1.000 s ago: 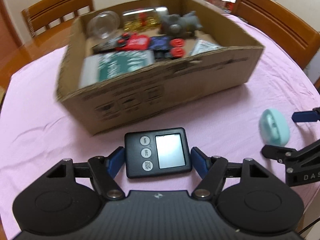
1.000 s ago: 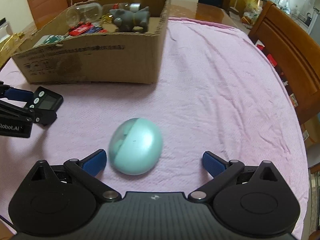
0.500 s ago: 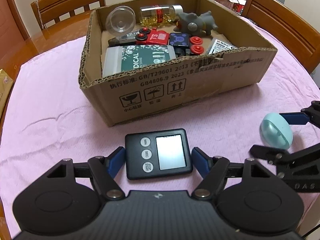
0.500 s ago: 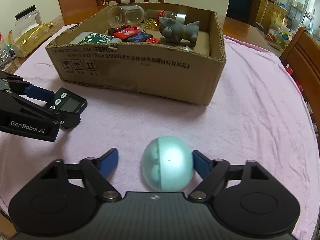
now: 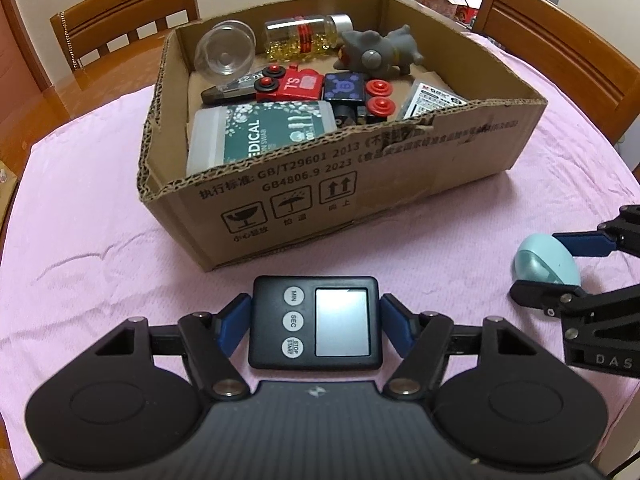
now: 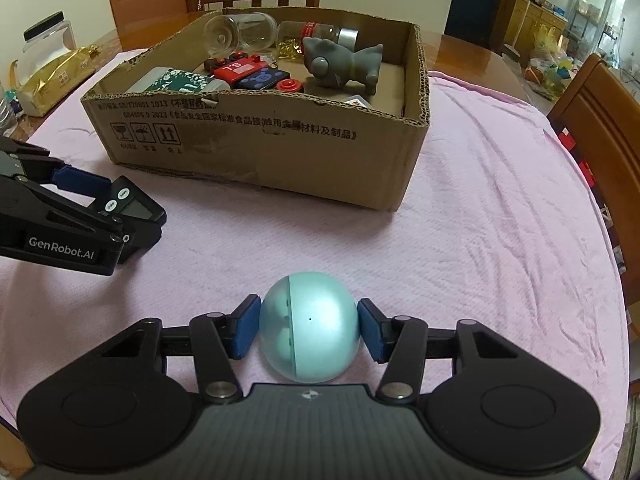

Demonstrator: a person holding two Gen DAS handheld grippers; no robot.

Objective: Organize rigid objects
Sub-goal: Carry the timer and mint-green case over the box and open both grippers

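The left gripper [image 5: 316, 320] clamped the timer [image 5: 314, 322], and the right gripper [image 6: 309, 330] clamped the teal egg-shaped case [image 6: 310, 332] — both just above the pink cloth [image 6: 480, 240], short of the cardboard box [image 6: 280, 152]. Advice: lift each clear of the near wall before releasing — the round case could slip.

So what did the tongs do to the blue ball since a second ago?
The right tongs slid around the blue ball and squeezed shut on it; a second ago they stood wide open. The left tongs stayed clamped on the timer. The cardboard box and its contents look unchanged.
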